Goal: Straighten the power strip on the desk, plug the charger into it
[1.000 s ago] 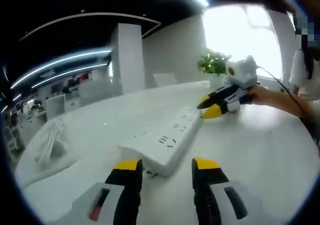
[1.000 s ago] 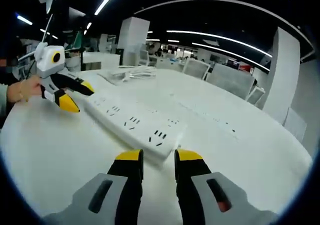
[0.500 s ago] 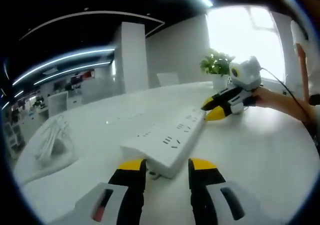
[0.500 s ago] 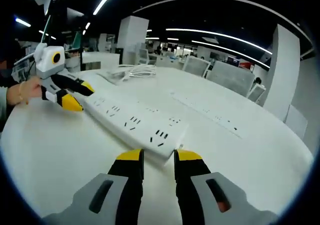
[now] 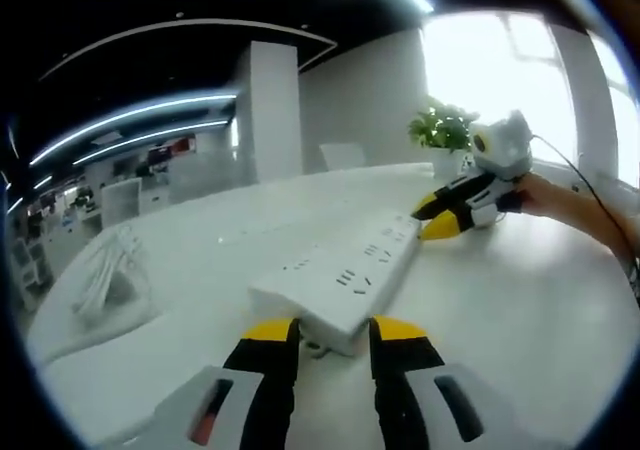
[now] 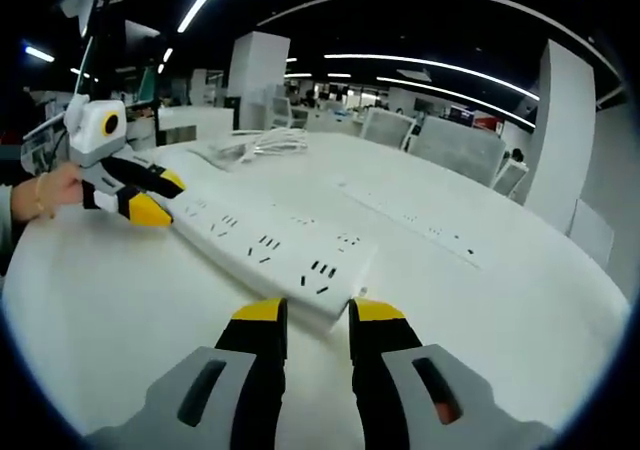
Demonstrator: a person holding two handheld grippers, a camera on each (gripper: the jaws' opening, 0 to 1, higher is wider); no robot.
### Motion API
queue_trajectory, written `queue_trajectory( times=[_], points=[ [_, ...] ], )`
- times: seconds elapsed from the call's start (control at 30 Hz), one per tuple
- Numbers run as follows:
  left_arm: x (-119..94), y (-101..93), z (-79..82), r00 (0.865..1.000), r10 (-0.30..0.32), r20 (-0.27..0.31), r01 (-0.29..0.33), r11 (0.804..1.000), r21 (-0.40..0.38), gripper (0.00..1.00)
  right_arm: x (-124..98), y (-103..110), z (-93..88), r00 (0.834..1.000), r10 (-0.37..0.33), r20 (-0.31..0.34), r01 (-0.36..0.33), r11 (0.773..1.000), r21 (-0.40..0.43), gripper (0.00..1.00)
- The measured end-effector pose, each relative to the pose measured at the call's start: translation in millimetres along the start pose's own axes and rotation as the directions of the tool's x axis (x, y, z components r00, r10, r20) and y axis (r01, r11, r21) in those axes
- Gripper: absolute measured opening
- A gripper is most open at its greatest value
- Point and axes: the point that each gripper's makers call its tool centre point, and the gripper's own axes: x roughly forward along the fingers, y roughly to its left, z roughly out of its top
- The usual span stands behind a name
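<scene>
Left gripper (image 5: 333, 332): two black jaws capped with yellow tips, rising from a pale grey body; a red marking sits on the body's left shoulder and a dark slot on its right. Right gripper (image 6: 317, 313): same build, yellow-tipped black jaws on grey, with its red marking on the right shoulder. A thin black cable trails from the right gripper's white housing.

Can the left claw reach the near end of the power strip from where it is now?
Probably yes: the left claw sits right at the power strip end, with nothing between them.
</scene>
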Motion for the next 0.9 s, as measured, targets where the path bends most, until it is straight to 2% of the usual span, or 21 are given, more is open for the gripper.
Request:
queue_trajectory(
  times=[0.9],
  points=[
    [-1.9,-2.0,-2.2,1.000,0.009,-0.014,-0.009,1.000,0.000,0.29,-7.1,9.4,-3.0,1.000,-0.020,0.015,0.020,1.000,0.021,0.22]
  ],
)
